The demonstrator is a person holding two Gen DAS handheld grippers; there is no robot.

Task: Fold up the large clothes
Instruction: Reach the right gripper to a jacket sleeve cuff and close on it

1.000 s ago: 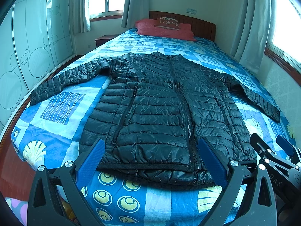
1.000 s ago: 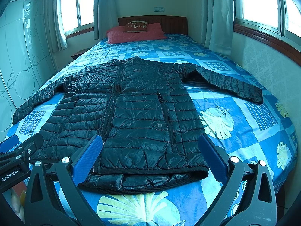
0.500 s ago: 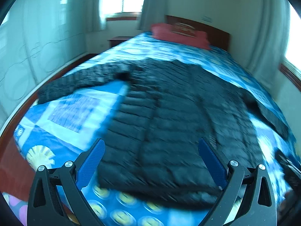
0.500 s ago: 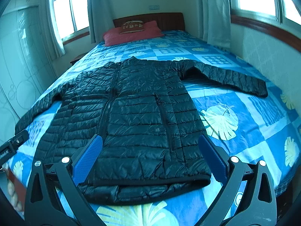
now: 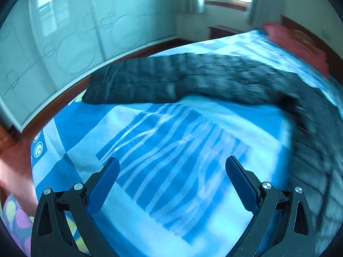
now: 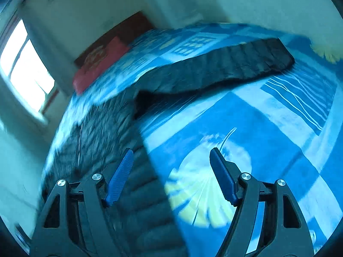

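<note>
A black quilted puffer jacket lies flat on a bed with a blue patterned cover. In the left wrist view its left sleeve [image 5: 137,85] stretches toward the bed's left edge and the body [image 5: 317,132] lies at the right. My left gripper [image 5: 171,171] is open and empty over the bare cover, short of the sleeve. In the right wrist view the right sleeve [image 6: 235,68] reaches right and the body [image 6: 111,132] lies at the left. My right gripper [image 6: 171,160] is open and empty, over the jacket's right side edge. Both views are blurred.
The blue bed cover [image 5: 171,141] surrounds the jacket. A red pillow [image 5: 293,40] lies at the headboard, also seen in the right wrist view [image 6: 100,62]. A white wardrobe [image 5: 64,32] stands along the left wall, with red-brown floor [image 5: 12,141] between.
Both grippers have swung outward and forward from the jacket's hem: the left toward the left sleeve, the right toward the right sleeve and tilted. Both stayed open. The jacket has not moved.
</note>
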